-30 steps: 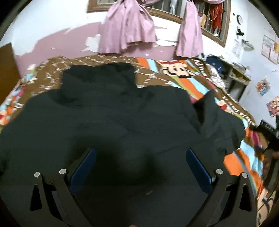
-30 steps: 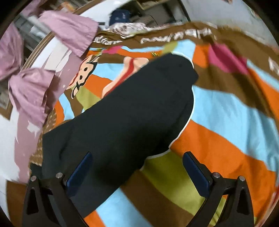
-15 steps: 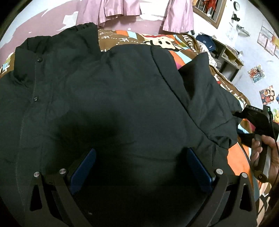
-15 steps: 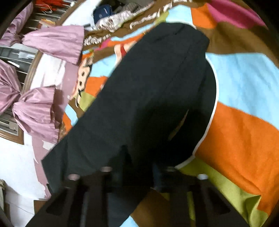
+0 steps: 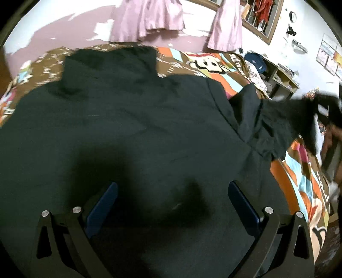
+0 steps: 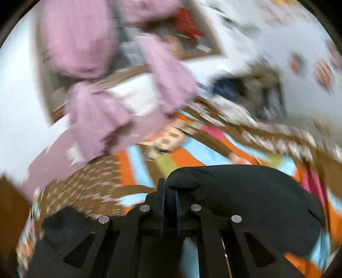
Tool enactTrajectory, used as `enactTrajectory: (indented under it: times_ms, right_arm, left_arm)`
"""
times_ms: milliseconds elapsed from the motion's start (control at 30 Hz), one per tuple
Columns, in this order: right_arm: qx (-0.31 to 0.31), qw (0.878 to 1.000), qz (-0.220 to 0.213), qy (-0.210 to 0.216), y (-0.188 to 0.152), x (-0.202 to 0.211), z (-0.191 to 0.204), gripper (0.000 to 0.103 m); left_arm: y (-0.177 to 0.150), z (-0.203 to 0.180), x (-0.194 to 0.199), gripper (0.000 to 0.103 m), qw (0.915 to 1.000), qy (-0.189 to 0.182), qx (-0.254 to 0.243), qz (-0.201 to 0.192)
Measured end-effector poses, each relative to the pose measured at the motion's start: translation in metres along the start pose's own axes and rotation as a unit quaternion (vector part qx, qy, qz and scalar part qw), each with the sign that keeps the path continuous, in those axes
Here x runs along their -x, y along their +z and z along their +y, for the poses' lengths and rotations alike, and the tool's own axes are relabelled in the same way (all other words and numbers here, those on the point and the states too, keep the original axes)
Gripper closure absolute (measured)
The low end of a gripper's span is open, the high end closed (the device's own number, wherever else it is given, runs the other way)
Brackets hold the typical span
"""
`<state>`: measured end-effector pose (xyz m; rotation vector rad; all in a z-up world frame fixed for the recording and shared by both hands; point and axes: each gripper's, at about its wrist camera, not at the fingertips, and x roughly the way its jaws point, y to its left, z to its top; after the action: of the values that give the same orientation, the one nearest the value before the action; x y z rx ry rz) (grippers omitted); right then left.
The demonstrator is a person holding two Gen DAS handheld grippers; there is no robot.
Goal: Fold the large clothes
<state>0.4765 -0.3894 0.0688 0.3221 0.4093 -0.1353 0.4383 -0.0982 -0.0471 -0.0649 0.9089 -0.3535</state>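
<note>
Bedroom scene: striped cartoon bedspread point(image 5: 303, 171) covers the bed, pink curtains point(image 5: 149, 19) hang on the far wall, a shelf point(image 5: 280, 79) stands at the right. Your black jacket point(image 5: 128, 128) lies spread flat over most of the bed, long axis running away from you, collar end point(image 5: 111, 62) pointing at the curtain wall, hem nearest you. Its right sleeve point(image 5: 277, 119) stretches out sideways to the right, lifted off the bed. Your left gripper point(image 5: 171, 205) hovers over the lower part of the jacket, fingers wide apart, nothing between them. Your right gripper point(image 6: 170, 201) is clamped on the sleeve end point(image 6: 245, 196), fabric bunched to its right. Right view is heavily blurred.
</note>
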Motion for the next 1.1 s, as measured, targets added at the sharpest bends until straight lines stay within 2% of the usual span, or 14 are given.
enactTrajectory:
  times_ms: [100, 233, 300, 333, 400, 500, 533, 567, 600, 700, 767, 833, 933, 1100]
  right_arm:
    - [0.116, 0.992, -0.005, 0.059, -0.016, 0.019, 0.086, 0.096]
    - [0.294, 0.947, 0.017, 0.13, -0.079, 0.052, 0.18, 0.095]
    - [0.401, 0.902, 0.05, 0.154, -0.129, 0.064, 0.218, 0.095]
    - [0.431, 0.886, 0.065, 0.16, -0.147, 0.064, 0.225, 0.095]
    - [0.503, 0.84, 0.112, 0.171, -0.199, 0.064, 0.244, 0.095]
    - [0.548, 0.801, 0.165, 0.176, -0.255, 0.059, 0.25, 0.088]
    - [0.558, 0.785, 0.2, 0.18, -0.275, 0.053, 0.248, 0.077]
    - [0.561, 0.777, 0.221, 0.182, -0.289, 0.053, 0.247, 0.064]
    - [0.564, 0.768, 0.241, 0.183, -0.306, 0.051, 0.241, 0.061]
    - [0.567, 0.777, 0.207, 0.179, -0.313, 0.066, 0.23, 0.053]
    - [0.544, 0.79, 0.204, 0.193, -0.305, 0.072, 0.22, 0.027]
    - [0.494, 0.808, 0.219, 0.238, -0.293, 0.075, 0.202, 0.015]
    - [0.426, 0.83, 0.224, 0.283, -0.279, 0.078, 0.173, 0.015]
    - [0.34, 0.871, 0.189, 0.299, -0.26, 0.084, 0.141, 0.013]
  left_arm:
    - [-0.011, 0.032, 0.044, 0.002, 0.9997, 0.014, 0.019, -0.008]
    - [-0.027, 0.078, 0.101, 0.002, 0.9962, 0.028, 0.072, -0.039]
    - [-0.039, 0.106, 0.129, 0.002, 0.9925, 0.031, 0.106, -0.052]
    - [-0.045, 0.119, 0.141, 0.002, 0.9905, 0.03, 0.122, -0.056]
    - [-0.053, 0.137, 0.158, 0.002, 0.9875, 0.026, 0.143, -0.062]
    - [-0.065, 0.157, 0.185, 0.002, 0.9842, 0.023, 0.159, -0.076]
    - [-0.071, 0.162, 0.188, 0.002, 0.9828, 0.021, 0.166, -0.078]
    - [-0.075, 0.167, 0.191, 0.002, 0.9815, 0.015, 0.174, -0.078]
    - [-0.08, 0.169, 0.191, 0.002, 0.9801, 0.009, 0.183, -0.077]
    - [-0.091, 0.176, 0.186, 0.002, 0.9761, -0.013, 0.205, -0.07]
    - [-0.093, 0.178, 0.181, 0.002, 0.9753, -0.026, 0.211, -0.061]
    - [-0.092, 0.18, 0.178, 0.002, 0.9759, -0.033, 0.208, -0.055]
    - [-0.084, 0.175, 0.175, 0.002, 0.9771, -0.058, 0.195, -0.063]
    - [-0.081, 0.167, 0.17, 0.002, 0.9764, -0.104, 0.176, -0.07]
